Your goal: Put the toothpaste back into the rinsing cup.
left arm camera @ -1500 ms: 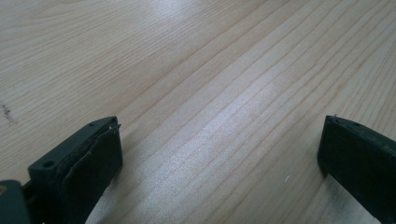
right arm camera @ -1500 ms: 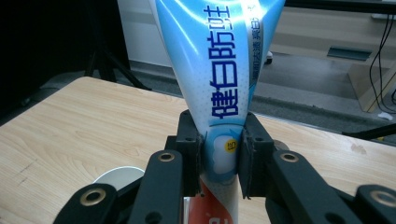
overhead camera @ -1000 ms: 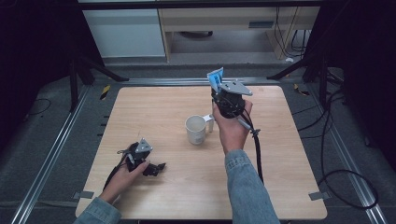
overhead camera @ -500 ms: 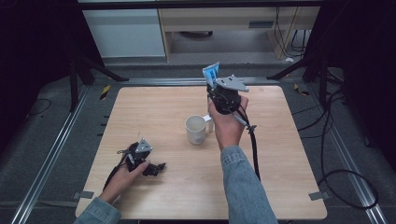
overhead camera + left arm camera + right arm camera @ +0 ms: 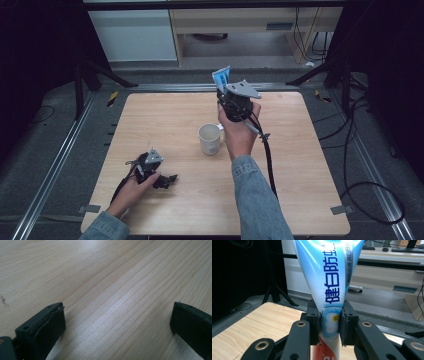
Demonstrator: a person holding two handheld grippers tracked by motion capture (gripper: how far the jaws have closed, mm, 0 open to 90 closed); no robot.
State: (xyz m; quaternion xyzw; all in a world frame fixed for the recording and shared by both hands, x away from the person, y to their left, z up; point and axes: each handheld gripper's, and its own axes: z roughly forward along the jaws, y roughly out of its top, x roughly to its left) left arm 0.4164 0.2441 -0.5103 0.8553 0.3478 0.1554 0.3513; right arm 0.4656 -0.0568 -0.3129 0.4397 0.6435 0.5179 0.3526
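A blue and white toothpaste tube [image 5: 329,282] with Chinese print stands upright between the jaws of my right gripper [image 5: 329,325], which is shut on it. In the high view this right gripper [image 5: 227,90] is held up above the far middle of the table, with the tube [image 5: 220,78] sticking out of its top. A white mug [image 5: 209,138] stands upright on the table just left of the right hand. My left gripper [image 5: 167,179] rests low at the near left of the table. Its jaws stand wide open over bare wood [image 5: 112,290].
The light wooden table [image 5: 310,165] has bare room at its right and far left. A black cable [image 5: 267,160] trails from the right gripper along the forearm. Metal rails and dark stands line the floor around the table; white cabinets stand beyond.
My right gripper has lifted and drawn a little toward the far side with the toothpaste tube, now more upright. The left gripper and the mug have stayed put.
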